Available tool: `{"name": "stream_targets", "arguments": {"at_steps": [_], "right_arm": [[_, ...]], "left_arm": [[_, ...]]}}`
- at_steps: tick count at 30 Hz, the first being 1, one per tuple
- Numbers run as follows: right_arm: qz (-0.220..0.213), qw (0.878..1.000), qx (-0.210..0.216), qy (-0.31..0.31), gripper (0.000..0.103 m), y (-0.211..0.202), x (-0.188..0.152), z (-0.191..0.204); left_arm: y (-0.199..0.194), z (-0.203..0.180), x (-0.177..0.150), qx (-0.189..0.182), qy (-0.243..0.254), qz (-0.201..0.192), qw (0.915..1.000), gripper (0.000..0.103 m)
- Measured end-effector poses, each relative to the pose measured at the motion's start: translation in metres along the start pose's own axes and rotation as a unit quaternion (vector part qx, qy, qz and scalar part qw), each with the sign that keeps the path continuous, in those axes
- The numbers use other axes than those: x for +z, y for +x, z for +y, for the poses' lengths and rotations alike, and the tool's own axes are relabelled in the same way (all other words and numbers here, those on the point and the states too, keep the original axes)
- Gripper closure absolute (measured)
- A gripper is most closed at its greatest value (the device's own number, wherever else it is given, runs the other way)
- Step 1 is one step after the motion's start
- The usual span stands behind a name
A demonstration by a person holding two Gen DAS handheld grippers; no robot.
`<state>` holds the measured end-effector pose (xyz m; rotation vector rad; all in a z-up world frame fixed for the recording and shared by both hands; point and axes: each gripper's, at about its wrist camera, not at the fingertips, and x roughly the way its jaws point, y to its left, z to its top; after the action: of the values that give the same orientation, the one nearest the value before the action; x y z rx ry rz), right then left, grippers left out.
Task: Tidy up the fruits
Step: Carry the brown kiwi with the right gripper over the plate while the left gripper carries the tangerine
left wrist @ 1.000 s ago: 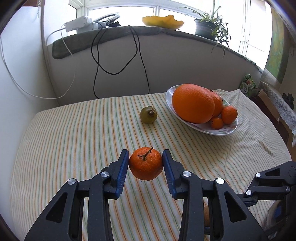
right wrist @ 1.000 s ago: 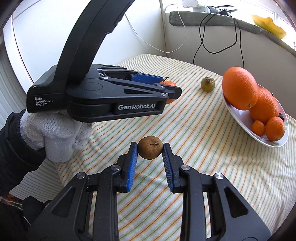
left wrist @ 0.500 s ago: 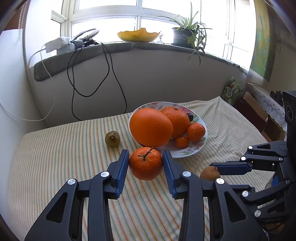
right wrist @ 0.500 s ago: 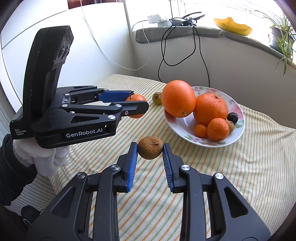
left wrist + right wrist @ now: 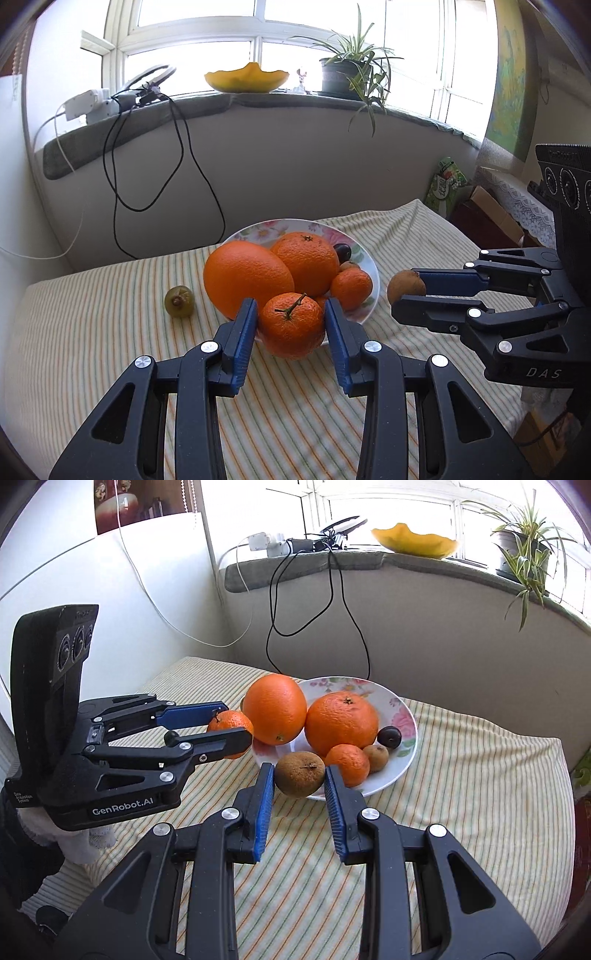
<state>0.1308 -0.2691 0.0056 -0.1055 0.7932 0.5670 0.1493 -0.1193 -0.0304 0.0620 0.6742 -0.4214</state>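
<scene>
the left tongs [image 5: 291, 325] are clenched on a mandarin [image 5: 291, 325] with a small stem, and they hold it in the air just at the near rim of the flowered plate [image 5: 371, 295]. the right tongs [image 5: 300, 775] are clenched on a brown kiwi [image 5: 300, 775] and hold it at the near edge of the same plate, a little above the striped cloth [image 5: 480, 794] of the worktop. both tools point forward to the plate, nearly level, the left one beside the right one; a white glove [image 5: 79, 845] shows under the left tool. on the plate lie a big orange [image 5: 247, 282], a second orange [image 5: 306, 260], smaller mandarins and a dark grape [image 5: 389, 736]. a green fruit [image 5: 179, 301] lies alone on the cloth, left of the plate. compared with one second ago, both tongs have come much nearer to the plate, and each one keeps its fruit.
</scene>
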Motion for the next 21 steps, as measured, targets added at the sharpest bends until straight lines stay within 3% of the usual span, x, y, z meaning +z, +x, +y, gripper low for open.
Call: {"name": "stream_targets", "arguments": {"at_steps": [12, 21], "right_arm": [[-0.008, 1.0, -0.024, 0.018, 0.074, 0.022, 0.036, -0.044], [0.0, 0.999, -0.025, 0.039, 0.074, 0.056, 0.053, -0.066]], "left_arm": [[0.018, -0.018, 0.023, -0.007, 0.023, -0.007, 0.9997, 0.067], [0.042, -0.001, 0.056, -0.005, 0.013, -0.005, 0.9999, 0.067]]}}
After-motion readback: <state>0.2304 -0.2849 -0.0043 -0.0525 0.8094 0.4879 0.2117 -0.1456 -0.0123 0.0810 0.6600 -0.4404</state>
